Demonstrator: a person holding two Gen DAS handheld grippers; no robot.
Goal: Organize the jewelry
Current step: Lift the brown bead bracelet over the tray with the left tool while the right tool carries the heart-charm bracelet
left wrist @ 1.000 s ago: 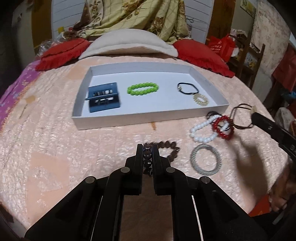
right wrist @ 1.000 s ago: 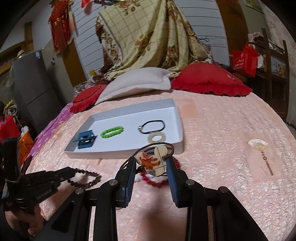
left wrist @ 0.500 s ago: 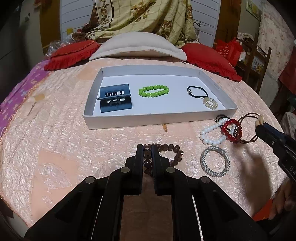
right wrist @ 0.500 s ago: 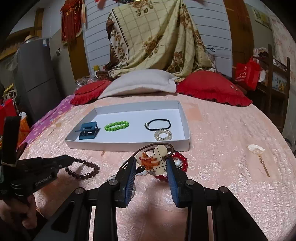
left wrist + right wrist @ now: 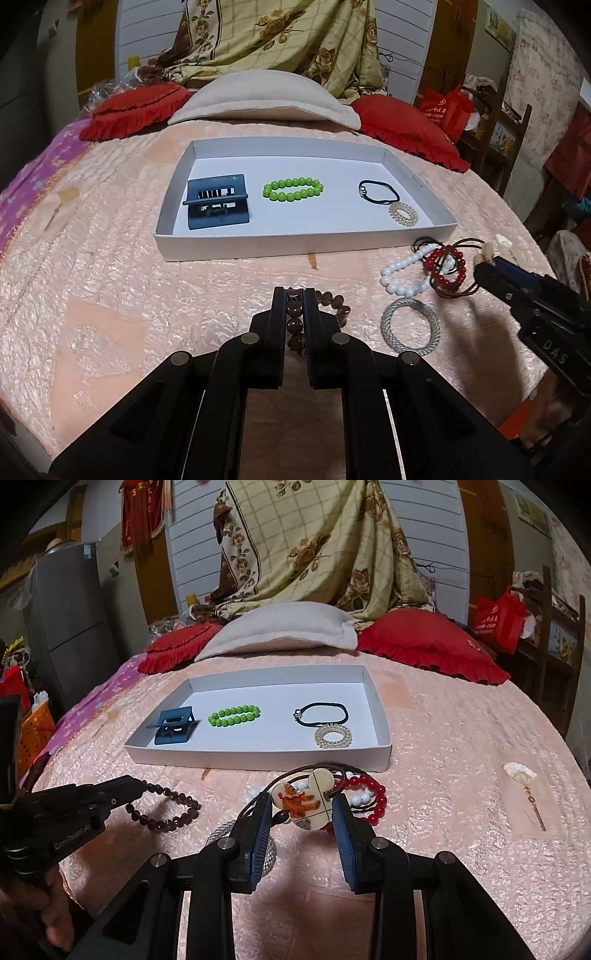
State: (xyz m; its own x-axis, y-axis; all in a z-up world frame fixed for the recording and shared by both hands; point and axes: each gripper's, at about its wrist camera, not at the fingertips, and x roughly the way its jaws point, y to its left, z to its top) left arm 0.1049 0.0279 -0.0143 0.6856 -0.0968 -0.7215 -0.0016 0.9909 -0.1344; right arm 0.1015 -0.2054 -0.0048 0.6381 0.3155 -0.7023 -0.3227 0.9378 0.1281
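Your left gripper (image 5: 295,295): fingers nearly together, pinching the brown bead bracelet (image 5: 325,310); its loop trails right over the pink bedspread (image 5: 110,295). Your right gripper (image 5: 301,805): fingers moderately apart, clamped on a heart-shaped pendant (image 5: 306,801), point toward you, brown cord (image 5: 295,775) looping away toward the white tray (image 5: 258,755). Both sit just in front of the tray.

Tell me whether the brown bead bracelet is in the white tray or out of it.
Out. The brown bead bracelet lies on the bedspread in front of the white tray, one end pinched in the left gripper.
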